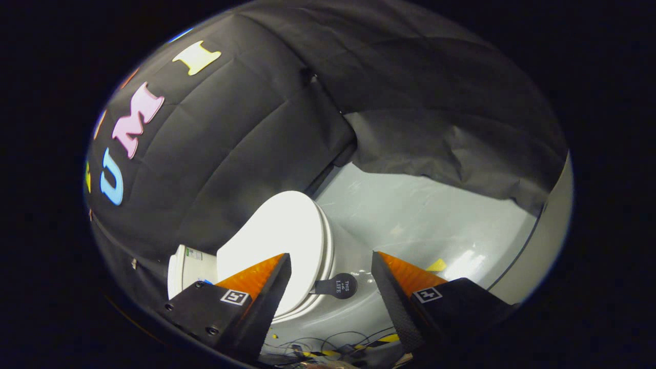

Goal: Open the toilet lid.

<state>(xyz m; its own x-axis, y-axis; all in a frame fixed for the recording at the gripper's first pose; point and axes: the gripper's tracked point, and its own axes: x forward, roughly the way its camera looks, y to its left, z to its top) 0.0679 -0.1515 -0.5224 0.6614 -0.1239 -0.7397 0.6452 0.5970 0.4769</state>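
Just ahead of the fingers (287, 277), spread wide and gripping nothing, the lid (279, 241) is lying closed on the toilet, its black tab (339, 286) sitting between them; risk: fingers sliding off the small tab, dropping the lid

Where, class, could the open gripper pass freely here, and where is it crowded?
Free: the bare grey floor beyond the open gripper, bordered by the toilet lid on one side and the draped black cloth behind. Also the gap between the fingers, around the lid's black lift tab. Crowded: the cables tangled near the fingers' base, by the yellow-black tape.
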